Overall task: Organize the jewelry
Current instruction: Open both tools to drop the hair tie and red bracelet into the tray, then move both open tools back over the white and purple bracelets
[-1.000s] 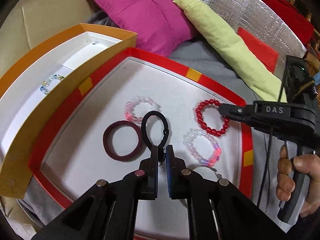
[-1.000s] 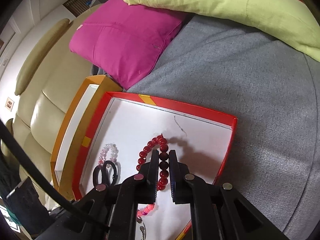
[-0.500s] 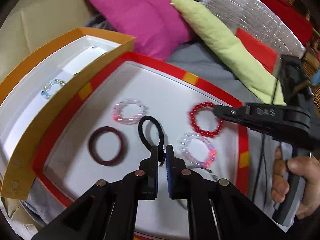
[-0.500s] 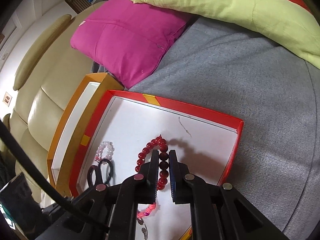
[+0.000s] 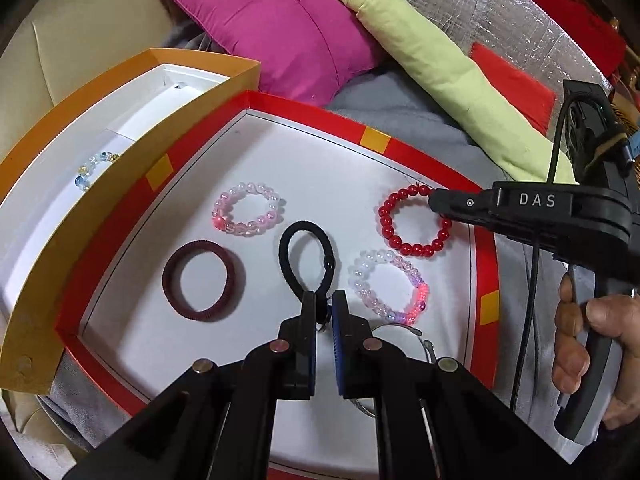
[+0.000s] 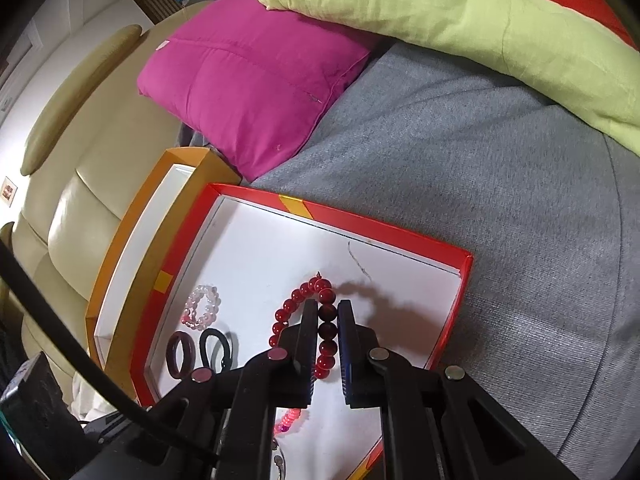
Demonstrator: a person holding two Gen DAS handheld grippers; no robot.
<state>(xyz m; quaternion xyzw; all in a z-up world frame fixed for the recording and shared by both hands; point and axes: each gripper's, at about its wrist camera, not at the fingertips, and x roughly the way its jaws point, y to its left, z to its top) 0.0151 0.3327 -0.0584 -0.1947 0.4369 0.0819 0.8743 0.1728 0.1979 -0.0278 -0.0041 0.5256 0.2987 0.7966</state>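
A: Left wrist view first. I am seeing the left gripper (image 5: 323, 305) pinching the near end of the black hair tie (image 5: 306, 258); its jaws are standing nearly together with the tie's loop lying flat ahead of them on the white floor of the red tray (image 5: 490, 264).

B: And the rest of the tray?

A: A maroon hair band (image 5: 203, 281) is lying toward the tray's left edge, a pale pink bead bracelet (image 5: 249, 210) is sitting beyond it, nearer the far edge. A clear-and-pink bead bracelet (image 5: 387, 287) is lying just right of the tie. The red bead bracelet (image 5: 414, 222) is resting by the right edge, and the right gripper (image 5: 434, 203) is clamping its far right side. A hand (image 5: 592, 350) is gripping that tool's handle. The orange box (image 5: 120, 152) is touching the tray's left side, with a small pale bead bracelet (image 5: 93, 168) inside it.

B: Right wrist view?

A: I am looking along the right gripper (image 6: 328, 312); its pads are pressing on the red bead bracelet (image 6: 304, 312), beads stacked between the jaws. The bracelet is lying mid-tray, nearer the right edge of the red tray (image 6: 456, 300). The magenta cushion (image 6: 252, 88) and green pillow (image 6: 460, 16) are lying beyond the tray on grey fabric (image 6: 500, 184).
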